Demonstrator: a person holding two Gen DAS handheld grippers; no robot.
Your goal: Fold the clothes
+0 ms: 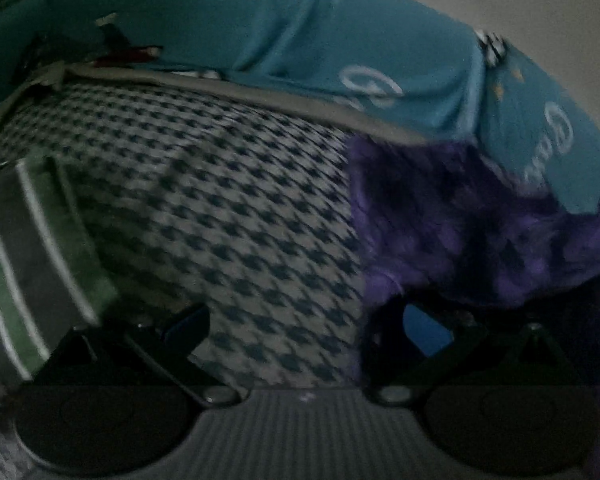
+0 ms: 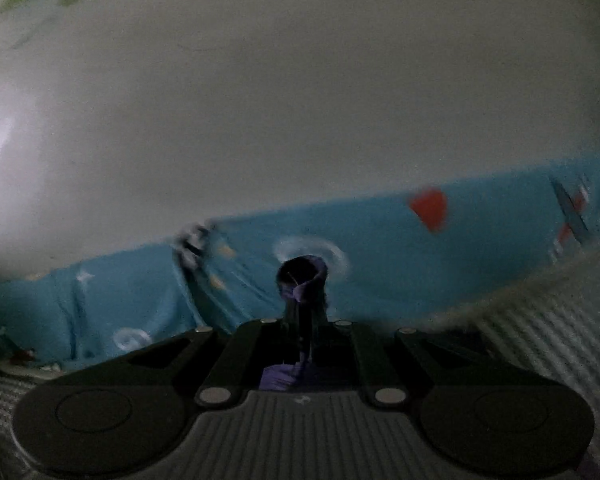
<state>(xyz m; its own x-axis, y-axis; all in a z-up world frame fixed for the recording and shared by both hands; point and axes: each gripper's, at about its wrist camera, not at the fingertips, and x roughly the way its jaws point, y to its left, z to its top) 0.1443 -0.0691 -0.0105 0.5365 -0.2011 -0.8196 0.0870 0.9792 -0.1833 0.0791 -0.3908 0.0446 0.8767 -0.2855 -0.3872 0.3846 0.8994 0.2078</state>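
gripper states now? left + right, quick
Left gripper: open, jaws spread wide, purple garment draped over one finger, not clamped.
Right gripper: closed, pinching a bunched fold of the purple garment.

You had a fuzzy, plush purple garment (image 1: 480,216) in front of you, its nap rough and matt. Beneath it lay a woven houndstooth cloth (image 1: 220,200), flat and matt, and beside that a striped green knit (image 1: 24,256). The turquoise printed sheet (image 2: 420,272) looked smooth, thin cotton-like cloth. Your right gripper (image 2: 303,332) showed matt black plastic with dull metal pins.
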